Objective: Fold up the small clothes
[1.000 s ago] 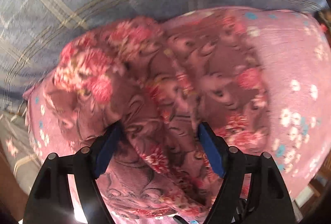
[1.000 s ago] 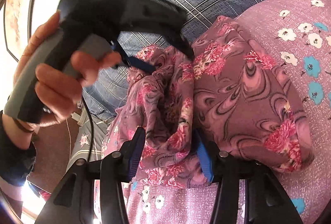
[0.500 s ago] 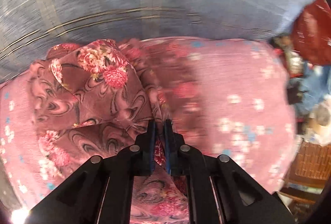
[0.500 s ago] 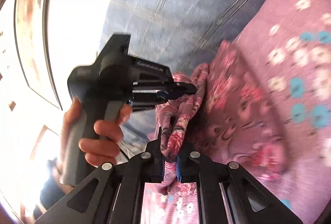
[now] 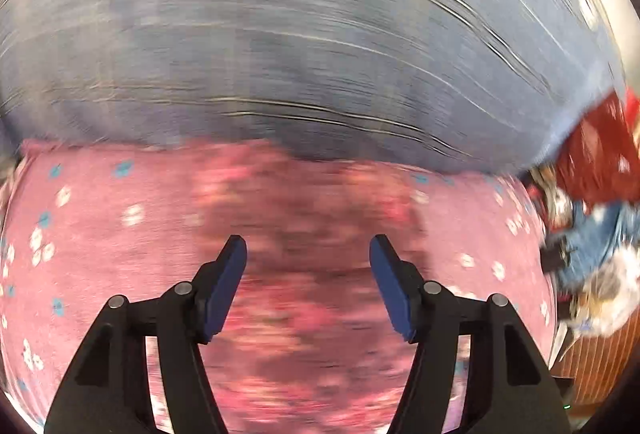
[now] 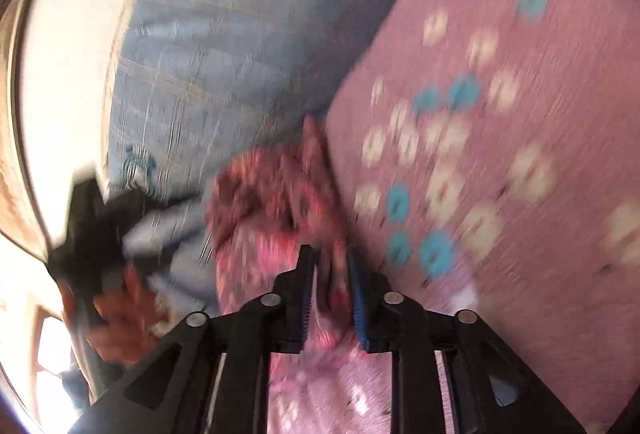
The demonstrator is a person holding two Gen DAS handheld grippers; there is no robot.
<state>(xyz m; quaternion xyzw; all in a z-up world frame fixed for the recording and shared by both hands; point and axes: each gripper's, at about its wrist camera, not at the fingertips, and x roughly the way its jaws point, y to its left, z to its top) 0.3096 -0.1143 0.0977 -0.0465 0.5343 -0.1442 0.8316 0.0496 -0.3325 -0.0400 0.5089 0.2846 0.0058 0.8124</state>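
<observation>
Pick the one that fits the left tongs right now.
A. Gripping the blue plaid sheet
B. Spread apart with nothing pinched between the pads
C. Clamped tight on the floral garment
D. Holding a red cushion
B: in the left wrist view the left tongs stand wide apart, having just been opening, and the blurred floral garment lies beyond the blue pads, not pinched.

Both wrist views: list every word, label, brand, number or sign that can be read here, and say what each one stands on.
None can be read.
Left wrist view: motion blur; the pink sheet, blue plaid cloth and floral garment carry only patterns.
Right wrist view: also blurred; the other handheld tool at the left edge shows no legible marking.
</observation>
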